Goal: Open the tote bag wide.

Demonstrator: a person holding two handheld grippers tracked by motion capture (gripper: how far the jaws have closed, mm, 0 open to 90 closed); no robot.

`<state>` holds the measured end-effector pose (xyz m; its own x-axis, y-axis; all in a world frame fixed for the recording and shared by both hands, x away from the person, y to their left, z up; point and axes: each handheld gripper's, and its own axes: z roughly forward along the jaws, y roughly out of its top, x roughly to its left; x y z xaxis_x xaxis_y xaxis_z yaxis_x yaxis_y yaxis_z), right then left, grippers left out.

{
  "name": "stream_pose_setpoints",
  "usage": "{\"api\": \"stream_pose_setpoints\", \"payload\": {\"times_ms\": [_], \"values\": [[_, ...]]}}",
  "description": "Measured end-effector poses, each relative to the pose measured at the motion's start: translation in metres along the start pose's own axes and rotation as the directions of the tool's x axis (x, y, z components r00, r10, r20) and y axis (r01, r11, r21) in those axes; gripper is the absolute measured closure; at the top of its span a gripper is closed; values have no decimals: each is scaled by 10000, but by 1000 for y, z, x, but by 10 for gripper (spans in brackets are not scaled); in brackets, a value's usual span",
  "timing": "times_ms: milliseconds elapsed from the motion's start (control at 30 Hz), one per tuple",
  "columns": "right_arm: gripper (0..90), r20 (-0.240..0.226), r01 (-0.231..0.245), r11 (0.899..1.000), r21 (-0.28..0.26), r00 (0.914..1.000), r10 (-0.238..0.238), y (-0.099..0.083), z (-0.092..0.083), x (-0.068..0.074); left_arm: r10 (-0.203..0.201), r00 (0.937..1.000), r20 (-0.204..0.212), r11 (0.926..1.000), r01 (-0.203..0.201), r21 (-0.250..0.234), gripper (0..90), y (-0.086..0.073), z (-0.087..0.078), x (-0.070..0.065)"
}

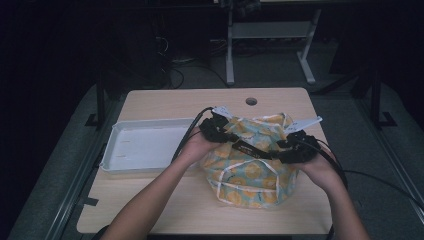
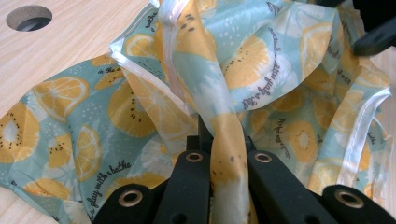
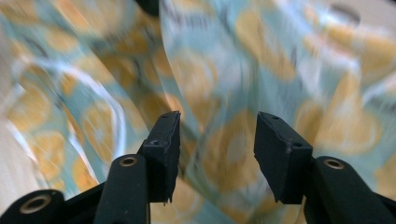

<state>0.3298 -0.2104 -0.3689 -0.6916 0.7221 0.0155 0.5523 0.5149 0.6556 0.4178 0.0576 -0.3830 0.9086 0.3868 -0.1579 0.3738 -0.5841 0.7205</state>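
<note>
1. At the left of the wooden table lies a shallow white tray, a rigid rectangle with a raised rim and rounded corners, nothing in it that I can make out. It appears untouched, so I judge that it plays no part at this step.

2. The left gripper is clamped tight on a gathered fold of the fruit-print cloth; the fold rises between its black jaws in a twisted ridge. In the high view this gripper sits at the cloth's upper left.

3. The cloth lies in a loose heap at the table's middle right, just beside the tray. It is thin, slightly glossy fabric, pale teal with orange and kiwi slices and small script, edged with a white satin-like hem.

4. The right gripper stands half open with blurred cloth behind the gap; the pads press on nothing. In the high view it rests at the heap's right.

5. Judged from this, the handling is midway: one side is gripped, the other is free, and the cloth is neither spread flat nor folded.
</note>
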Motion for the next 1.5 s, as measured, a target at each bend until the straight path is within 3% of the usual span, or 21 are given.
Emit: {"api": "stream_pose_setpoints", "payload": {"times_ms": [67, 200, 267, 600, 867, 1100, 1367, 1500], "values": [[539, -3, -108, 9996, 243, 9999, 109, -6, 7, -1, -30, 10000, 71, 10000, 29, 17, 896, 0, 0, 0], [835, -48, -168, 9973, 708, 9998, 172, -14, 16, -6, -35, 9995, 301, 10000, 33, 49, 897, -2, -2, -5], [893, -253, -238, 9974, 684, 9994, 256, -17, 15, -8, 147, 9989, 436, 9998, -151, 99, 897, -3, -5, -9], [900, -1165, -98, 9984, 551, 9931, 162, -25, 0, 3, 240, 9940, 1070, 9997, -231, -94, 897, -16, -29, -27], [900, -1837, 267, 9992, 287, 9828, -210, -27, -14, 20, 425, 9875, 1520, 9988, -382, -311, 897, -27, -51, -43], [900, -2100, 673, 9977, 45, 9755, -649, -25, -28, 35, 717, 9820, 1745, 9962, -619, -608, 897, -28, -73, -57], [900, -2489, 999, 9926, -689, 9618, -1140, -21, -49, 49, 1007, 9784, 1803, 9919, -847, -943, 896, -26, -98, -68], [900, -2261, 1007, 9910, -879, 9669, -1183, -15, -52, 46, 973, 9845, 1459, 9920, -841, -937, 896, -22, -95, -61]]}}
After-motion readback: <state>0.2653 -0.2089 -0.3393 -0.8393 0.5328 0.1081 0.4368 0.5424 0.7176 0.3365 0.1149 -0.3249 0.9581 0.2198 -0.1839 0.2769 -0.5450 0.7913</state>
